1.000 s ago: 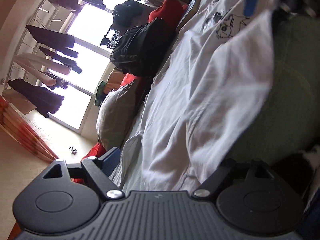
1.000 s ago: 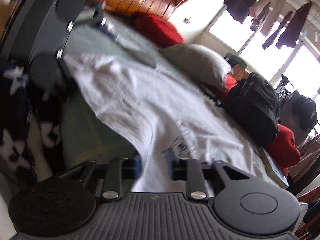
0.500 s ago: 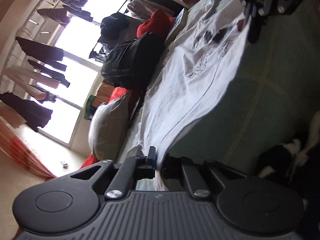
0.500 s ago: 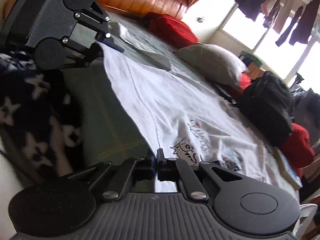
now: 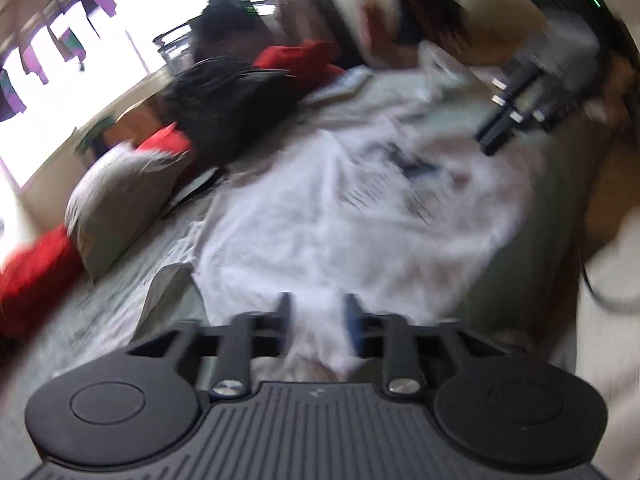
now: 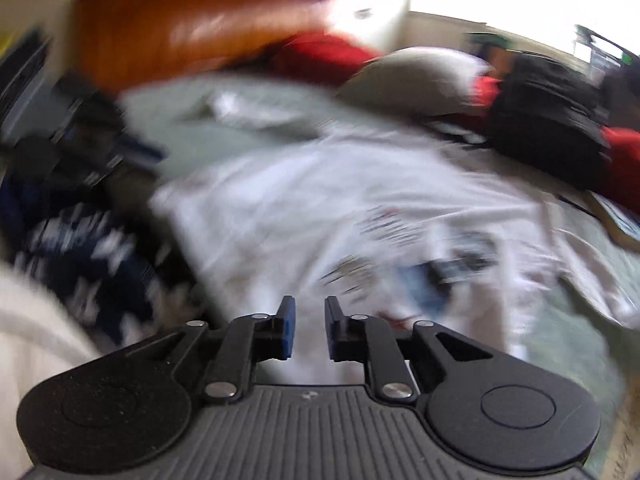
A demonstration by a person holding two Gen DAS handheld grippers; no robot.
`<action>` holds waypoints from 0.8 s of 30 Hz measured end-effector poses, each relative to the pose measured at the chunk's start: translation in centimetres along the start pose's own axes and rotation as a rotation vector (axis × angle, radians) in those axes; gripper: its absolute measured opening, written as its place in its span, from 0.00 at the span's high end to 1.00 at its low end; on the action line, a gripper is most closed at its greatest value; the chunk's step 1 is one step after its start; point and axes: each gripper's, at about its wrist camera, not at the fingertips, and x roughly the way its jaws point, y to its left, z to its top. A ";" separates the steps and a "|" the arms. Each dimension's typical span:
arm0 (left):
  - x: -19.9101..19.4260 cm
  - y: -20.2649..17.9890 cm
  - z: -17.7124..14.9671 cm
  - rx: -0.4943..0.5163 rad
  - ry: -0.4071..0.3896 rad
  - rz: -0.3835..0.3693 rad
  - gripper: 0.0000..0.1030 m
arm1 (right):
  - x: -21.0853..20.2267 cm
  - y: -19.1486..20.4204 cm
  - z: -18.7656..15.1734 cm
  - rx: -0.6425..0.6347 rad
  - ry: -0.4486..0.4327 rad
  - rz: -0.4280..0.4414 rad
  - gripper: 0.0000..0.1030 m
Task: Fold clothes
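Note:
A white T-shirt (image 5: 360, 220) with a dark print lies spread over the green bedcover (image 5: 520, 264); the right wrist view shows the T-shirt (image 6: 304, 208) too. Both views are blurred by motion. My left gripper (image 5: 318, 320) hangs above the shirt's near edge, its jaws opening, with white cloth showing in the gap but no pad pressing on it. My right gripper (image 6: 309, 328) is also opening above the shirt's near edge, its blue pads apart with only cloth beneath. The right gripper (image 5: 496, 136) shows far right in the left view.
A black backpack (image 5: 228, 108), a grey pillow (image 5: 120, 196) and red cushions (image 5: 36, 276) line the far side of the bed. A wooden headboard (image 6: 192, 28) stands at the back. A dark blanket with white stars (image 6: 88, 252) lies at the left.
Both grippers were shut on the shirt's edge half a second ago, holding it stretched. Now both have opened, the shirt lies on the bed, and both views have risen and rolled.

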 end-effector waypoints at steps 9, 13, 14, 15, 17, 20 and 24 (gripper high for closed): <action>8.5 3.2 1.0 -0.316 0.116 -0.038 0.44 | 3.7 -17.6 0.2 0.567 -0.021 -0.062 0.70; 9.7 2.3 1.0 -0.330 0.112 -0.070 0.41 | 7.7 -22.5 -1.2 0.724 0.015 -0.068 0.65; 9.9 2.2 1.0 -0.335 0.114 -0.075 0.41 | 8.7 -23.3 -1.5 0.753 0.029 -0.059 0.65; 10.0 2.2 1.0 -0.339 0.118 -0.075 0.41 | 9.5 -23.8 -1.8 0.777 0.037 -0.052 0.63; 10.2 2.3 0.9 -0.343 0.129 -0.071 0.39 | 10.8 -24.0 -2.0 0.780 0.035 -0.024 0.63; 10.4 2.6 0.7 -0.350 0.147 -0.062 0.39 | 11.6 -23.3 -1.5 0.727 0.017 -0.035 0.68; 10.4 2.7 0.5 -0.344 0.164 -0.047 0.39 | 11.6 -22.5 -0.6 0.634 0.035 -0.136 0.92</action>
